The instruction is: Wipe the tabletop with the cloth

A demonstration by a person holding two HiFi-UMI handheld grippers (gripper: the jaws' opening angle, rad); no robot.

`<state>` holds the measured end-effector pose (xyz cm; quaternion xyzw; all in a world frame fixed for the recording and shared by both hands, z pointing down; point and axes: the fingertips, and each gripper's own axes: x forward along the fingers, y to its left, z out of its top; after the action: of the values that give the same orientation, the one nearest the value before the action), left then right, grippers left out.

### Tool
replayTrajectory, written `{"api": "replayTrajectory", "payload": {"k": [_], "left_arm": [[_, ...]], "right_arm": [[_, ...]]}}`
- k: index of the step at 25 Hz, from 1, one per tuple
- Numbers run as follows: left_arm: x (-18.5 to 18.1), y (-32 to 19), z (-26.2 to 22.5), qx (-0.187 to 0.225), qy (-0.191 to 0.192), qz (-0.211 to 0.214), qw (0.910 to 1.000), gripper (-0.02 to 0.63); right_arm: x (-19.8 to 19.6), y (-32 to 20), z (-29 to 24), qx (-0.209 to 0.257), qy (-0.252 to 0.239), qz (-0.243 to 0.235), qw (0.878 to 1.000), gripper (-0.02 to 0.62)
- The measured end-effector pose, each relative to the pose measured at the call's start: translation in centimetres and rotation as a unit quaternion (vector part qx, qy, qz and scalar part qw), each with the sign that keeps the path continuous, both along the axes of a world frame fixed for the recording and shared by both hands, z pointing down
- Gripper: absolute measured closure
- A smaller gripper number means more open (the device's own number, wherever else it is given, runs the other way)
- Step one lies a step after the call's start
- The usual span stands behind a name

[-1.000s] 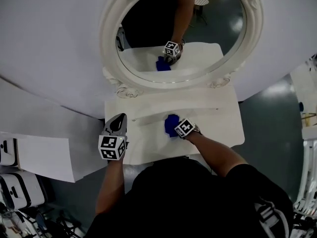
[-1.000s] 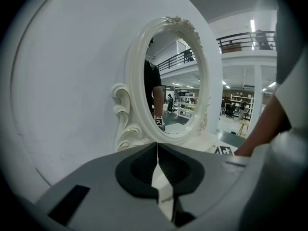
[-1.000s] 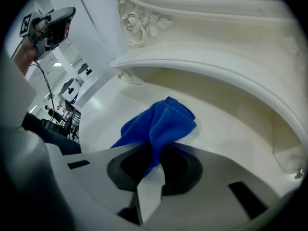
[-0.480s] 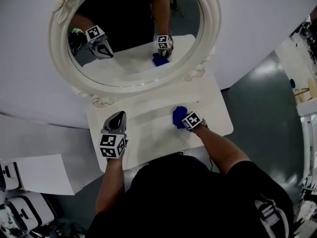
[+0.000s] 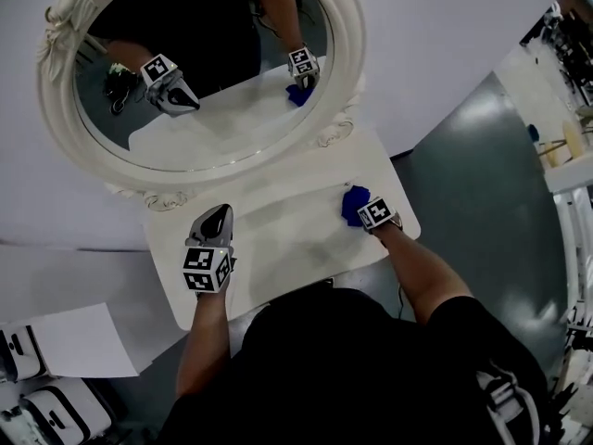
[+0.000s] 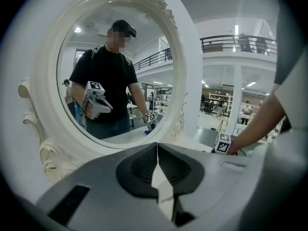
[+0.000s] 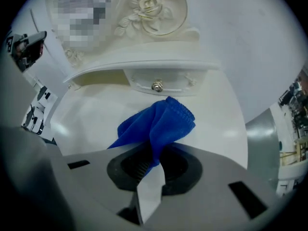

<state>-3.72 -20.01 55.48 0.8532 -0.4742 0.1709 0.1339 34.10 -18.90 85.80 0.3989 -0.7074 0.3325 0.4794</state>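
Left claw [image 6: 157, 148] was over the front-left part of the tabletop [image 5: 278, 248], jaws closed together with nothing between them. Right claw [image 7: 153, 161] was further out at the tabletop's right end, clamped on the blue cloth [image 7: 161, 121]. The cloth was bunched, sticking out ahead of the jaws, down on the white surface near the right edge. A drawer knob [image 7: 156, 86] was just behind it. An oval white-framed mirror [image 5: 199, 100] stood at the back, reflecting both claws.

right tool [image 5: 365, 209] | with blue cloth [image 5: 352, 202] | slid from tabletop [image 5: 278, 241] middle toward right end
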Motion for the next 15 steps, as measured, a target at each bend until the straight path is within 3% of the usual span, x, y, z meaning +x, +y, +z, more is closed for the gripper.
{"api": "replayTrajectory", "payload": {"k": [7, 15], "left_arm": [[2.0, -0.2, 0.2, -0.002, 0.001, 0.009, 1.0, 0.592], [1.3, 0.3, 0.2, -0.001, 0.001, -0.002, 1.0, 0.592]], "right_arm": [[4.1, 0.7, 0.0, 0.002, 0.012, 0.029, 1.0, 0.552], [4.9, 0.8, 0.1, -0.009, 0.025, 0.029, 0.999, 0.554]]}}
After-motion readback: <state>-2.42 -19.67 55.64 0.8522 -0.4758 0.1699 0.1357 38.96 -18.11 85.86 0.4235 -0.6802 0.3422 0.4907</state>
